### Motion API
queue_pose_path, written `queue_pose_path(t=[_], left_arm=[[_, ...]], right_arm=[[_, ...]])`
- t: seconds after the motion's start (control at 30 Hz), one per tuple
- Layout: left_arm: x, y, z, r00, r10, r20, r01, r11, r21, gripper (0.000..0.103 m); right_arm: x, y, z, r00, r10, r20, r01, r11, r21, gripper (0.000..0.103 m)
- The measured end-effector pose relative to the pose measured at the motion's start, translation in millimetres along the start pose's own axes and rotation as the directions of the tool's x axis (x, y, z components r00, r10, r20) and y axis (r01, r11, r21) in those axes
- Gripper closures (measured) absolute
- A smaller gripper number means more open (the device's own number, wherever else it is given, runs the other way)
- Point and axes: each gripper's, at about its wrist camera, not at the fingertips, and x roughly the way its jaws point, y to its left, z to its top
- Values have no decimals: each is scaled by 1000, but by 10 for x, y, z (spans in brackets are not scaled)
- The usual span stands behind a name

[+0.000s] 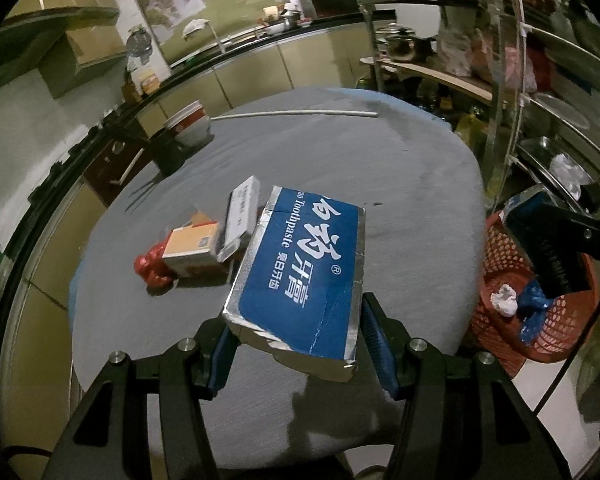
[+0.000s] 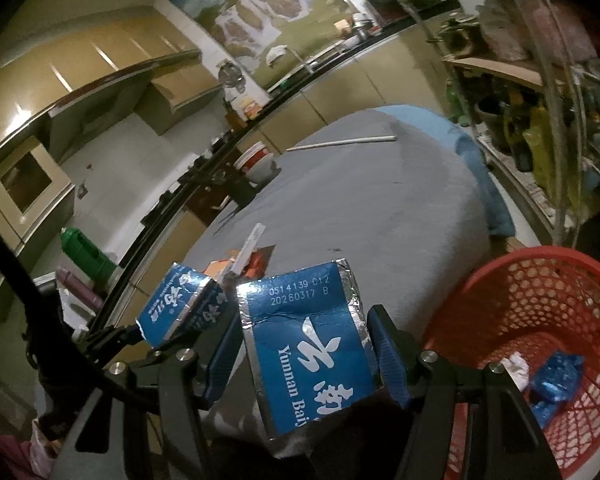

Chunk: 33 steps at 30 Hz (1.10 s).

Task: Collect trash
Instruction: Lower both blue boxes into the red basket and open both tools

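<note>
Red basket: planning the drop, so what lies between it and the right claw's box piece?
Nothing: right wrist view shows only bare grey tabletop between box piece and red basket.

The blue box (image 1: 300, 268) in the left gripper reads "Toothpaste". The box piece (image 2: 312, 344) in the right gripper reads "Yunnan Bai", "0514139 C12" and "20280317 B".

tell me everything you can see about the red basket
The red basket is a round plastic bin with a lattice of small holes in its wall and a solid rim. It sits upright beside the grey-covered table, lower than the tabletop. Inside lie a crumpled white wad and a crumpled blue wrapper. No gripper touches it.
</note>
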Motion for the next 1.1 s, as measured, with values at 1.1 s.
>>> queue_pose_path(t=[1.1], left_arm=[[159,-1709,194,873,-439,-213,481,846,229,42]], right_arm=[[-909,-1498,-295,975,-214,57,178,910,374,36]])
